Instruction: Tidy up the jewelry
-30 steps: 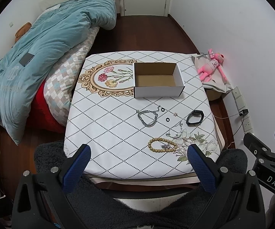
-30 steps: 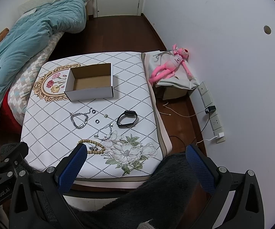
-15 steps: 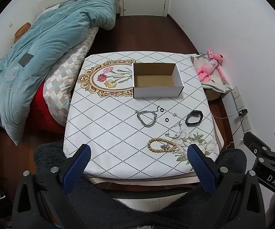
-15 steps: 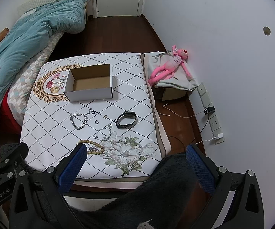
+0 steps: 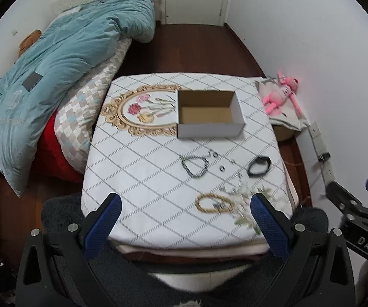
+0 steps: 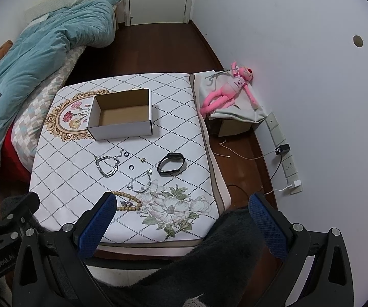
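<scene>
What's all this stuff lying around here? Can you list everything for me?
Cardboard box: one, white outside, open, empty, far part of table.
Silver chain: one, before the box.
Small rings: two, dark, beside the chain.
Black band: one, right of rings.
Bead bracelet: one, tan, near edge.
Pink plush toy: one, right of table.
Quilt: one, teal, left.
Left gripper: blue fingers, open.
Right gripper: blue fingers, open.

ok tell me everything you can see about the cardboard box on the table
The cardboard box is a shallow rectangular open-topped carton, white outside and plain brown inside, with nothing visible in it. It sits upright and flat on the quilted table cover, partly over the printed gold oval frame. The jewelry lies on the near side of it, apart; neither gripper touches it.
</scene>
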Tool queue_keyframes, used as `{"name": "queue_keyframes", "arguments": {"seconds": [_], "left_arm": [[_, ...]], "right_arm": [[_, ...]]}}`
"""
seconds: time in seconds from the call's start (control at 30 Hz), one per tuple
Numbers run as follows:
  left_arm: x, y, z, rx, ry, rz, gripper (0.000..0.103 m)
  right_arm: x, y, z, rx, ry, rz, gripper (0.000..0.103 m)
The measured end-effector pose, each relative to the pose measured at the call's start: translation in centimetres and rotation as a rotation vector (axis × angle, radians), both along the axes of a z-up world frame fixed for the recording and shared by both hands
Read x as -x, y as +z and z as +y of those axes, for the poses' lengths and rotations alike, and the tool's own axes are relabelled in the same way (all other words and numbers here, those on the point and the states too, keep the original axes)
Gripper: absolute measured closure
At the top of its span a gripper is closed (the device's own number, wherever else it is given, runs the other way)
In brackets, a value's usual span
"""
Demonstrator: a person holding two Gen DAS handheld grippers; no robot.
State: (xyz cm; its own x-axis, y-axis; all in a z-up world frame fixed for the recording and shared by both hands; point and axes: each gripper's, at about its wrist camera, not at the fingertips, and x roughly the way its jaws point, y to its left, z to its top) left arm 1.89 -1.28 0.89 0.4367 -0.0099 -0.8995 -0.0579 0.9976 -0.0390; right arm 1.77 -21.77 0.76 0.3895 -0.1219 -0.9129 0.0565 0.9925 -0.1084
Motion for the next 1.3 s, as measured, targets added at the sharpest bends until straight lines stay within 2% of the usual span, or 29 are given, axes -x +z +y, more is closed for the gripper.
{"name": "queue_keyframes", "arguments": {"seconds": [0.13, 0.2, 0.27, 0.43, 0.5, 0.63, 0.8, 0.87, 0.9, 0.93, 1.0, 1.03, 1.13, 1.2, 1.23, 1.3], "left_arm": [[-2.5, -2.0, 0.8, -0.040, 0.038, -0.021, 0.000], [-3.8, -3.5, 1.2, -0.064, 0.053, -0.018, 0.000], [-5.4, -5.8, 1.5, -0.088, 0.062, 0.012, 0.000], [-8.6, -12.0, 2.0, -0.103, 0.068, 0.121, 0.001], [-9.6, -14.3, 2.0, -0.080, 0.064, 0.174, 0.005], [-11.2, -17.9, 2.0, -0.031, 0.073, 0.259, 0.021], [-12.3, -21.2, 2.2, 0.025, 0.091, 0.325, 0.023], [-12.5, -22.0, 2.0, 0.039, 0.092, 0.337, 0.031], [-12.6, -22.5, 1.9, 0.041, 0.091, 0.343, 0.032], [-12.7, -22.9, 1.7, 0.038, 0.089, 0.346, 0.033], [-12.9, -23.5, 1.4, 0.026, 0.080, 0.344, 0.042], [-12.9, -23.7, 1.2, 0.018, 0.075, 0.345, 0.054], [-12.9, -24.0, 0.7, -0.009, 0.055, 0.320, 0.066], [-12.9, -24.0, 0.3, -0.014, 0.036, 0.303, 0.082], [-12.9, -24.0, 0.1, -0.016, 0.024, 0.296, 0.094], [-13.2, -23.9, -0.3, -0.024, 0.012, 0.290, 0.098]], "right_arm": [[-1.8, -2.4, -1.4, 0.000, -0.048, 0.014, 0.000], [-3.1, -4.5, -2.5, 0.001, -0.073, 0.029, 0.000], [-4.5, -7.0, -3.5, -0.005, -0.092, 0.049, 0.001], [-8.1, -14.2, -5.3, -0.022, -0.130, 0.133, 0.015], [-9.3, -17.0, -5.7, -0.042, -0.146, 0.165, 0.020], [-11.0, -21.6, -5.8, -0.077, -0.165, 0.215, 0.027], [-12.2, -25.4, -5.4, -0.119, -0.180, 0.253, 0.036], [-12.4, -26.2, -5.1, -0.129, -0.182, 0.256, 0.040], [-12.5, -26.4, -5.1, -0.134, -0.181, 0.255, 0.041], [-12.6, -26.8, -4.9, -0.143, -0.180, 0.254, 0.046], [-12.8, -27.4, -4.7, -0.157, -0.177, 0.262, 0.056], [-12.9, -27.5, -4.5, -0.161, -0.175, 0.262, 0.060], [-13.2, -27.6, -4.1, -0.157, -0.157, 0.242, 0.074], [-13.3, -27.8, -3.9, -0.152, -0.150, 0.235, 0.081], [-13.3, -27.8, -3.7, -0.150, -0.147, 0.231, 0.087], [-13.4, -27.9, -3.5, -0.152, -0.140, 0.225, 0.094]]}}
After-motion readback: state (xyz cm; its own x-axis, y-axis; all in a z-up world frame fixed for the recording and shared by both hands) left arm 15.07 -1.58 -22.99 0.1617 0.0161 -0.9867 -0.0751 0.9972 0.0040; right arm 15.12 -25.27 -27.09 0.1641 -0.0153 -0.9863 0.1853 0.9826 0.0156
